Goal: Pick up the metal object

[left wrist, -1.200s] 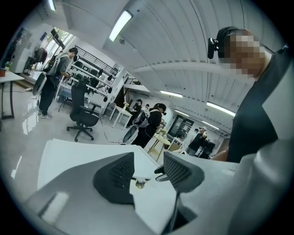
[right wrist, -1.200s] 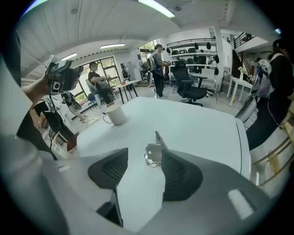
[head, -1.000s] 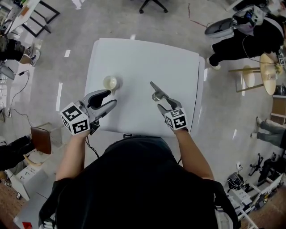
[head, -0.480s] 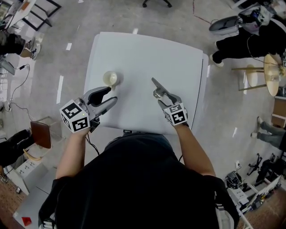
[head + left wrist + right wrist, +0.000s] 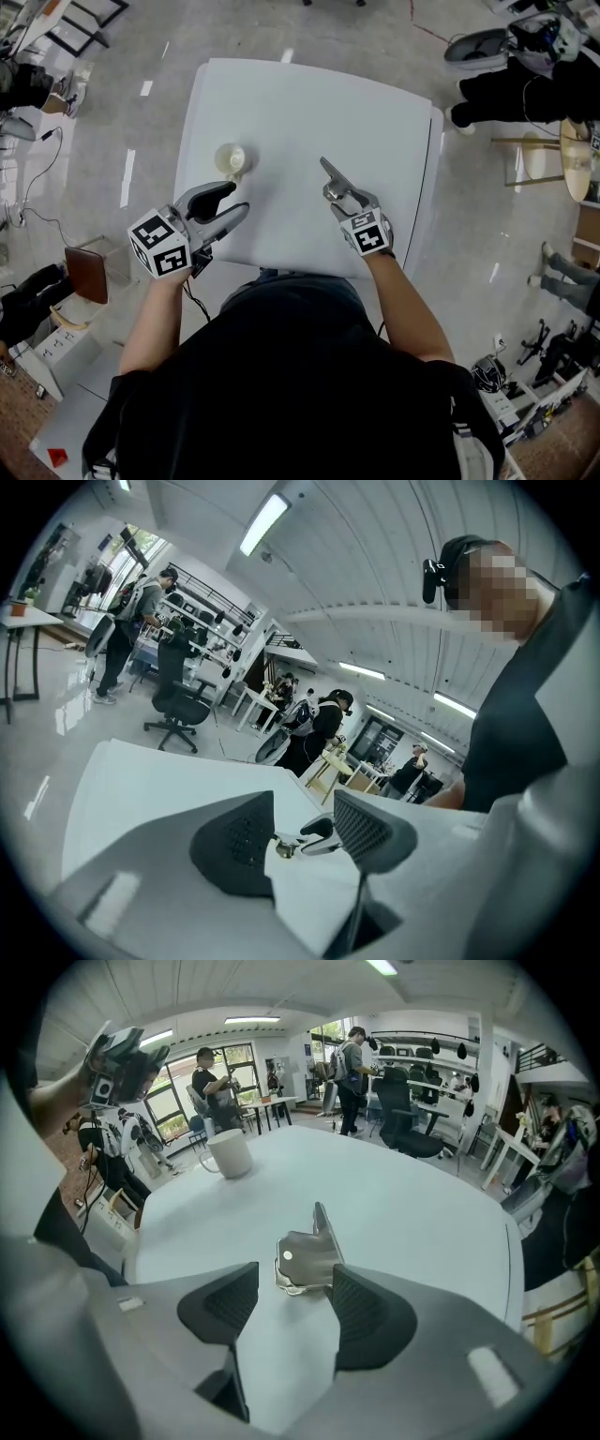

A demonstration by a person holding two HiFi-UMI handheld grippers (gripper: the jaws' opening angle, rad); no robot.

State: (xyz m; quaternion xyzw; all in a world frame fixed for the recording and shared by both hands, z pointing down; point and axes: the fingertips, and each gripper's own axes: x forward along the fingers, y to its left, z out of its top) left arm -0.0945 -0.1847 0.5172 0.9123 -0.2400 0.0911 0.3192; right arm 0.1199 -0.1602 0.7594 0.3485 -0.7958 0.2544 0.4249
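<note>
Two grippers are in view, both with jaws apart, neither holding anything, so the pick is not yet made. The metal object (image 5: 334,178) lies flat on the desk (image 5: 300,103), between the desk's middle and its right edge, somewhat nearer the near edge than the far one. The right gripper (image 5: 343,198) sits low over the desk on the near side of the object. In the right gripper view the jaws of the right gripper (image 5: 292,1296) are wide open, and the metal object (image 5: 305,1256) shows just past the tips, in line with the gap and close to the right-hand pad. Whether it touches that pad I cannot tell. Judgement: the approach is nearly done. What is left is pushing forward a little so the pads bracket the object, then closing and lifting. The left gripper (image 5: 234,199) hangs by the near edge toward the left corner. Its own view shows the left gripper (image 5: 302,832) open with only bare desk between the pads. A cup (image 5: 232,159) stands near the left edge, well apart from the object and not part of the task.
</note>
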